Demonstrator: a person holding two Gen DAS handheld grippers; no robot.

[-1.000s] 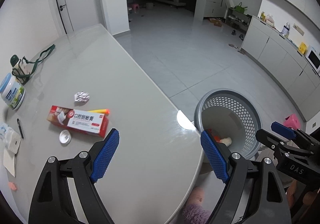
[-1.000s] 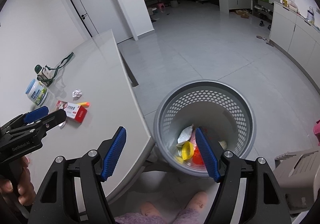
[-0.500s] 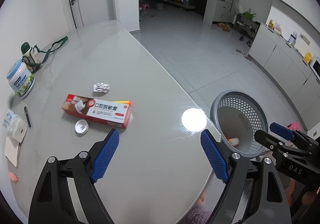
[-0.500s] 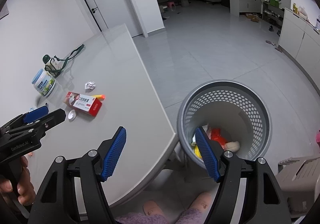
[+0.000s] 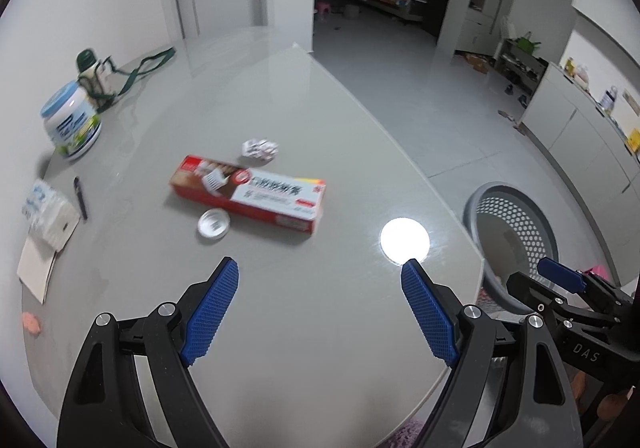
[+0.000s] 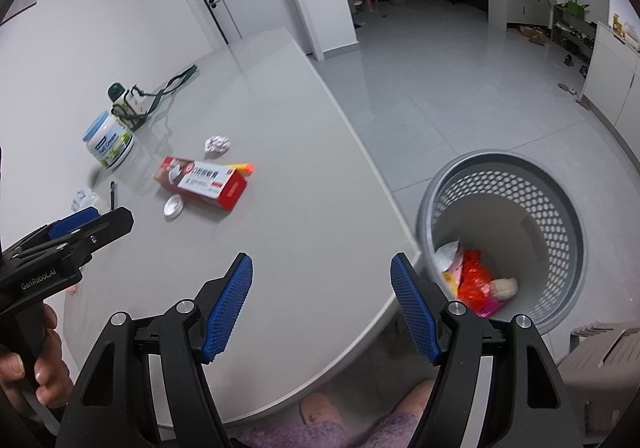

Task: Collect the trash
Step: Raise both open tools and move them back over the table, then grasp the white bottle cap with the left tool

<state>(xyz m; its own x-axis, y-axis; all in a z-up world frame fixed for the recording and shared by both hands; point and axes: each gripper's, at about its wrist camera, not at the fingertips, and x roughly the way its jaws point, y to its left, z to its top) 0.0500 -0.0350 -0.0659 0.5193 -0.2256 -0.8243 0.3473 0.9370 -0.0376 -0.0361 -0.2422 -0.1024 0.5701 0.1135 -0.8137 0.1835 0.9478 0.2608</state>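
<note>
A red and white toothpaste box (image 5: 248,194) lies on the grey table (image 5: 320,328), with a crumpled paper ball (image 5: 259,148) behind it and a small white lid (image 5: 214,223) in front of it. The box (image 6: 202,182), paper ball (image 6: 217,143) and lid (image 6: 174,206) also show in the right wrist view, with an orange-yellow item (image 6: 242,167) behind the box. The grey perforated basket (image 6: 504,248) stands on the floor beside the table and holds trash. My left gripper (image 5: 320,308) is open and empty above the table. My right gripper (image 6: 322,300) is open and empty over the table's edge.
A white jar with a blue lid (image 5: 72,124), a green-capped bottle with a strap (image 5: 94,76), a pen (image 5: 80,196), a tissue pack (image 5: 44,208) and paper (image 5: 36,268) lie at the table's left. A beige stool (image 6: 600,368) stands by the basket.
Both grippers have swung left, away from the basket and toward the table. The toothpaste box and lid are now nearer the middle of the left wrist view. Both stay open.
</note>
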